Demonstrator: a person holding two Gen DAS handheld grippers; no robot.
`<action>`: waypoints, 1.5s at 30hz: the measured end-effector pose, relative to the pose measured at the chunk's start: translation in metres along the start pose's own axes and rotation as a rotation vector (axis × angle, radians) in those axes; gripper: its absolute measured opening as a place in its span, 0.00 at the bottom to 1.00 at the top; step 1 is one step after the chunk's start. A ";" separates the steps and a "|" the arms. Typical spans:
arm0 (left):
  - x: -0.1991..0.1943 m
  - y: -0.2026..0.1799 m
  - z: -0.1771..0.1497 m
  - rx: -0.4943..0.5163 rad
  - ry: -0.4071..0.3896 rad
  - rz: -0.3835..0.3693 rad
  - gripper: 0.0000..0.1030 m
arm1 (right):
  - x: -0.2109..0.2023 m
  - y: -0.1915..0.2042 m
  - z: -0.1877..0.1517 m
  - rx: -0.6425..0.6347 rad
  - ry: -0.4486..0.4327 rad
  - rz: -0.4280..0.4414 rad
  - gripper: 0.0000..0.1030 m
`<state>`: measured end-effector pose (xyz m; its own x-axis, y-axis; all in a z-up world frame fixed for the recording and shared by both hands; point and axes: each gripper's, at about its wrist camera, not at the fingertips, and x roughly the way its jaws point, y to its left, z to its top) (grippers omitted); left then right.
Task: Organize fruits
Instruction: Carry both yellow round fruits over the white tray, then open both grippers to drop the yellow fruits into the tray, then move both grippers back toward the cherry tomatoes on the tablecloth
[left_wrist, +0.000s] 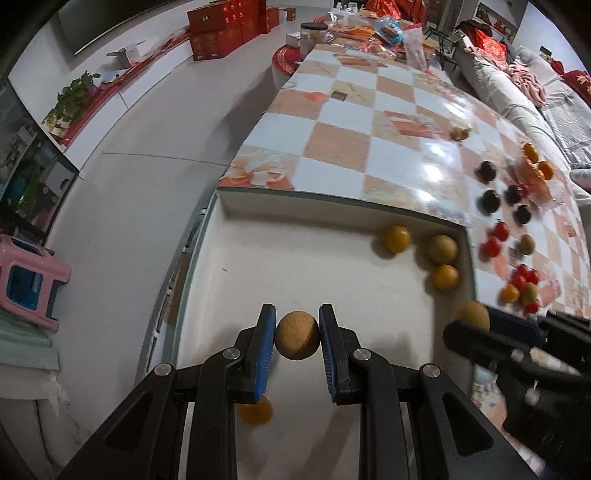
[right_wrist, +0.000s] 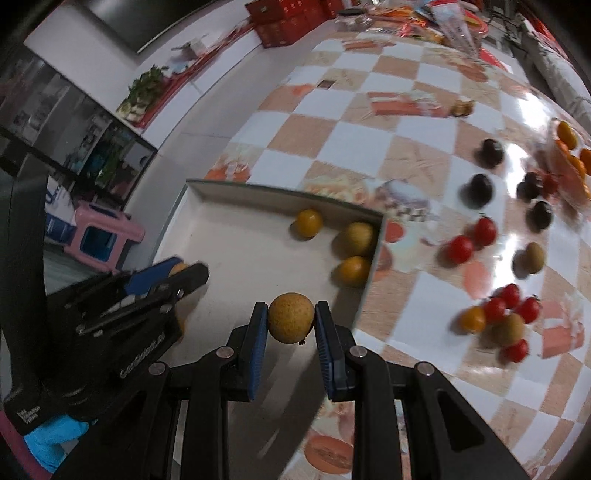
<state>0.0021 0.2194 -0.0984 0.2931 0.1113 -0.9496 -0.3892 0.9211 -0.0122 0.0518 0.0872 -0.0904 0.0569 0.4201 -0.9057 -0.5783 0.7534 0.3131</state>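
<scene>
In the white tray (left_wrist: 258, 258) at the table's left edge, three fruits sit in its far right corner, the left tool (left_wrist: 297, 334) and right tool (right_wrist: 291, 324) each clamp a tan fruit above it, and many fruits (right_wrist: 495, 306) remain scattered toward the right edge

Both wrist cameras are looking steeply down, close over the shared white tray (left_wrist: 229, 201) (right_wrist: 207, 192), left view facing from its left side.

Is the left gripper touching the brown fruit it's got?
Touching. The left wrist view shows both fingers pressed against the brown fruit, no gap either side.
</scene>
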 end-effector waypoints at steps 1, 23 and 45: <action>0.005 0.003 0.001 -0.005 0.007 0.001 0.25 | 0.005 0.002 0.000 -0.008 0.008 -0.004 0.27; 0.022 0.009 -0.002 0.039 -0.002 0.032 0.76 | 0.045 0.037 -0.018 -0.200 0.070 -0.095 0.57; -0.034 -0.034 0.001 0.094 -0.062 -0.013 0.76 | -0.042 -0.031 -0.027 -0.049 -0.091 -0.149 0.81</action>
<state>0.0062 0.1846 -0.0655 0.3521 0.1190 -0.9284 -0.3021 0.9532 0.0076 0.0459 0.0323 -0.0695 0.2170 0.3519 -0.9105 -0.5972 0.7857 0.1613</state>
